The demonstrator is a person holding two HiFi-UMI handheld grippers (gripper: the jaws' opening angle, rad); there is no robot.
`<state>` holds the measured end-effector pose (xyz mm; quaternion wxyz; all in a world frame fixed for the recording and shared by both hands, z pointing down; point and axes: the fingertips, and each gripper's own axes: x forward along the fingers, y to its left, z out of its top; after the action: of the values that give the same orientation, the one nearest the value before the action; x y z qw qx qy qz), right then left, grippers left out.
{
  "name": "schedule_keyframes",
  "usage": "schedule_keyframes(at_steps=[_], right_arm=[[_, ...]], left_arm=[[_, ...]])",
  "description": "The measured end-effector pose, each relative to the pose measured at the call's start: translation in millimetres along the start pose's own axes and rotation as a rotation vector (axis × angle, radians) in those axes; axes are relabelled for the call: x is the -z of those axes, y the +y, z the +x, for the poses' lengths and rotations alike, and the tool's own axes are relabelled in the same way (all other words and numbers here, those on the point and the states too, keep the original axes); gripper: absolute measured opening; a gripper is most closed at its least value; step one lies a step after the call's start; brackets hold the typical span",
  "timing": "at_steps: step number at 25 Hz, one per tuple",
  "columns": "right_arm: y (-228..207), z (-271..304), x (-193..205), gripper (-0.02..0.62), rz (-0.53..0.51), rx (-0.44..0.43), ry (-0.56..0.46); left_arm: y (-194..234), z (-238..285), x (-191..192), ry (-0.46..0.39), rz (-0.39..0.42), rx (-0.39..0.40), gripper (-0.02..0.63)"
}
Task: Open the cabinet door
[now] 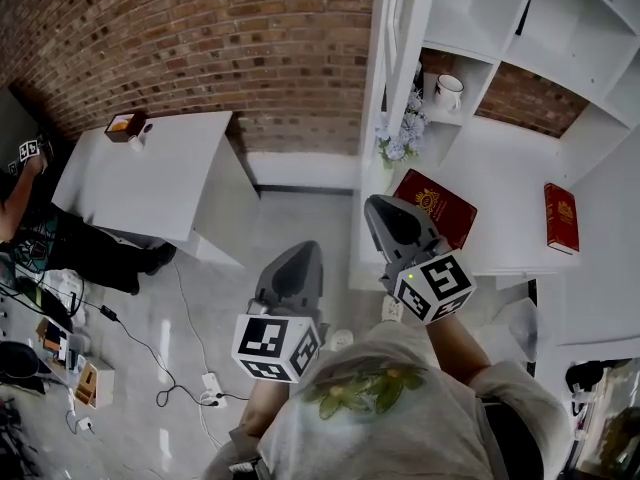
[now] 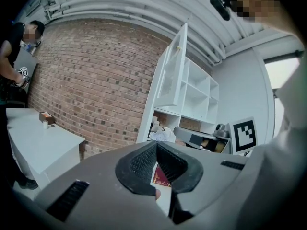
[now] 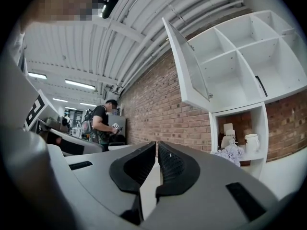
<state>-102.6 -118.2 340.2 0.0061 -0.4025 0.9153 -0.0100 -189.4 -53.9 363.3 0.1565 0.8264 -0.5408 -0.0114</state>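
The white cabinet (image 1: pixel 520 38) stands at the right, and its upper door (image 1: pixel 405 58) is swung out, seen edge-on from the head view. The same door hangs open above the shelves in the left gripper view (image 2: pixel 170 71) and the right gripper view (image 3: pixel 187 66). My right gripper (image 1: pixel 378 203) is held low in front of the cabinet's counter, well below the door. Its jaws are nearly together with nothing between them (image 3: pixel 157 145). My left gripper (image 1: pixel 300 251) hovers over the floor to the left, shut and empty (image 2: pixel 156 145).
Two red books (image 1: pixel 435 208) (image 1: pixel 561 218) lie on the cabinet's counter. A mug (image 1: pixel 447 91) and flowers (image 1: pixel 400 133) sit in a lower shelf. A white table (image 1: pixel 150 168) with a small box (image 1: pixel 124 125) stands left. Cables (image 1: pixel 210 383) cross the floor; another person (image 1: pixel 20 188) is at far left.
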Motion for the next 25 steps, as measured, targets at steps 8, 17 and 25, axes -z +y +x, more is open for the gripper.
schedule_keyframes(at_steps=[8,17,25], right_arm=[[-16,-17,6,0.029,-0.002,0.07,0.02],[-14,-25,5,0.029,-0.014,0.076,0.028],[-18,-26,10,0.029,-0.018,0.062,0.043]], left_arm=[[-12,7,7,0.021,0.001,0.042,0.009],[-20,7,7,0.018,-0.001,0.061,0.009],[-25,14,9,0.022,-0.004,0.06,0.009]])
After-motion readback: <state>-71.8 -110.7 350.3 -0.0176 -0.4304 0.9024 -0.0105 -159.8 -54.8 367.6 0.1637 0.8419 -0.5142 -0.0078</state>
